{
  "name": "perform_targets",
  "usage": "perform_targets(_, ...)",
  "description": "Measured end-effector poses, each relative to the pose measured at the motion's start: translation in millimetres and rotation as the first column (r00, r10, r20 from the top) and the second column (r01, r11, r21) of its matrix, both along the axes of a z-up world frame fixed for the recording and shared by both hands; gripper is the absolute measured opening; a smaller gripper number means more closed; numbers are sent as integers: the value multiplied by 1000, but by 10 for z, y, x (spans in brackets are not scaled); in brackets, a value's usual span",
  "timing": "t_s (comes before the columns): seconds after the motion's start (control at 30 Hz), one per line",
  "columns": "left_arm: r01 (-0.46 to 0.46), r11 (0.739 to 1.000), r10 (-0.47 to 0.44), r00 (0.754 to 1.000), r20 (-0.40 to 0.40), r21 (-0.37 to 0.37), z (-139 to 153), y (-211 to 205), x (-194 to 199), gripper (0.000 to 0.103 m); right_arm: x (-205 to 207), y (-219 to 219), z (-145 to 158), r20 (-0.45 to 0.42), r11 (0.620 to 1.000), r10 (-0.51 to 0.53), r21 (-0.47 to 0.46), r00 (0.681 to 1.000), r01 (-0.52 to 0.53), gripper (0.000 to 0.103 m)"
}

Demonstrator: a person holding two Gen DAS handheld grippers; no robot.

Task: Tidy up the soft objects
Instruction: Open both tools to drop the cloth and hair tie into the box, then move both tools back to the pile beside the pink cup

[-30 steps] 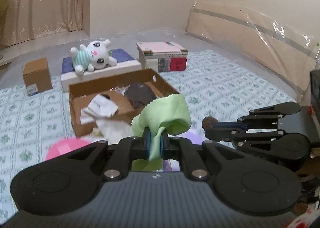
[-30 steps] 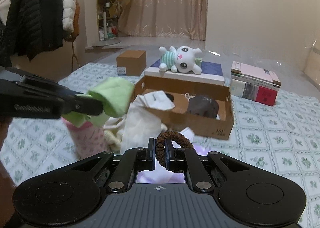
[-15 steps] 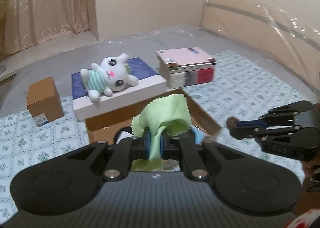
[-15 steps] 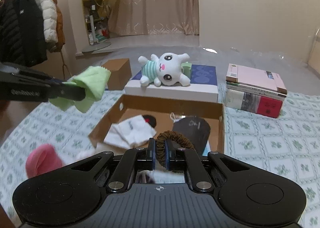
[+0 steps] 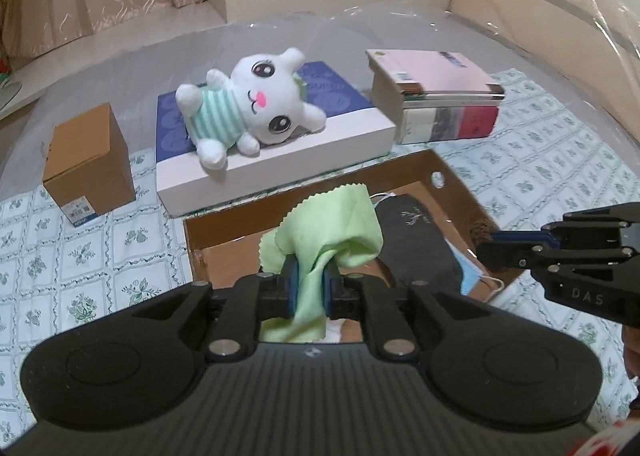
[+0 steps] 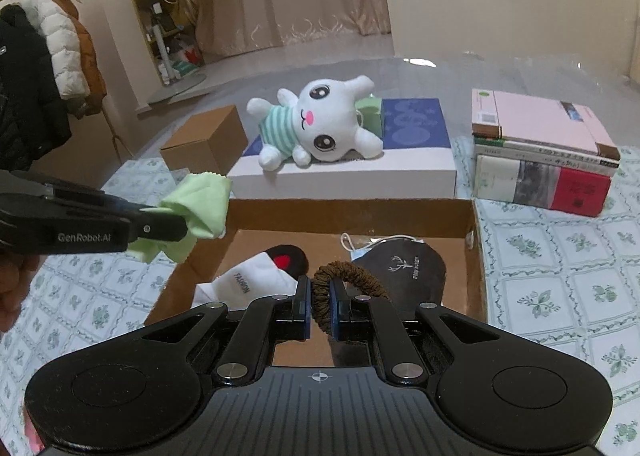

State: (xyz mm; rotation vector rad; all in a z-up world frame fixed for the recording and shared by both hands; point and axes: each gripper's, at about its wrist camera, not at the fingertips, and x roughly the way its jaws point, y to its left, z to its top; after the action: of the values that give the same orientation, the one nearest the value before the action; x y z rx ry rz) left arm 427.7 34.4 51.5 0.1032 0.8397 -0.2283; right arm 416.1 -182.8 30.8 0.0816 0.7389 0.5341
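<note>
My left gripper (image 5: 310, 276) is shut on a light green cloth (image 5: 332, 232) and holds it above the open cardboard box (image 5: 224, 224); the cloth also shows in the right wrist view (image 6: 200, 208), over the box's left wall. My right gripper (image 6: 322, 296) is shut on a brown hair scrunchie (image 6: 344, 276) above the box (image 6: 352, 212). Inside the box lie a white sock (image 6: 244, 284), a dark grey pouch (image 6: 408, 268) and a blue face mask (image 5: 472, 276). The right gripper appears in the left wrist view (image 5: 488, 246) over the box's right side.
A white plush bunny (image 5: 248, 108) lies on a blue-topped white box (image 5: 280, 152) behind the cardboard box. A stack of books (image 5: 436, 96) stands to the right, a small brown carton (image 5: 88, 164) to the left. Coats hang at far left (image 6: 36, 72).
Both grippers have moved forward over the cardboard box with their loads. The pink item and white cloths on the bed in front of the box have dropped out of view.
</note>
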Motion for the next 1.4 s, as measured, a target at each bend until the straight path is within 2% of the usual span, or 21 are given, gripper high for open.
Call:
perform_targets(0.07, -21, 1000, 21, 1000, -8, -7, -54, 27, 47, 31, 45, 8, -31, -12, 1000, -3, 5, 1000, 3, 9)
perform_targets(0.13, -29, 999, 29, 1000, -6, -14, -74, 51, 49, 34, 57, 9, -54, -23, 1000, -7, 12, 1000, 7, 9)
perform_targets(0.47, -14, 1000, 14, 1000, -7, 11, -82, 91, -52, 35, 106, 65, -62, -51, 999, -6, 43, 999, 8, 9)
perform_targets(0.83, 5, 1000, -4, 1000, -13, 11, -93, 93, -48, 35, 237, 222, -1, -19, 998, 3, 66, 1000, -2, 9)
perform_targets(0.97, 6, 1000, -6, 1000, -18, 10, -122, 114, -34, 35, 295, 221, -8, -5, 994, -3, 111, 1000, 3, 9)
perform_targets(1.0, 5, 1000, -5, 1000, -19, 8, -127, 121, -33, 35, 319, 220, -9, -9, 992, 1, 123, 1000, 0, 11)
perform_targets(1.03, 4, 1000, -4, 1000, -19, 7, -130, 128, -34, 36, 334, 218, -11, -14, 991, 0, 131, 1000, 2, 19)
perform_targets(1.07, 3, 1000, -3, 1000, -20, 5, -131, 137, -36, 38, 346, 207, -16, -18, 991, -10, 135, 1000, 13, 35)
perform_targets(1.13, 0, 1000, 0, 1000, -19, 0, -122, 156, -51, 38, 341, 162, -9, -17, 987, -34, 154, 999, 36, 54)
perform_targets(1.27, -7, 1000, 7, 1000, -3, -13, -38, 196, -161, 38, 222, 72, 60, -22, 986, -55, 159, 998, 57, 54)
perform_targets(1.4, -3, 999, 4, 1000, 30, -40, 152, 200, -410, 38, -82, 20, 212, 9, 989, -51, 141, 999, 50, 54)
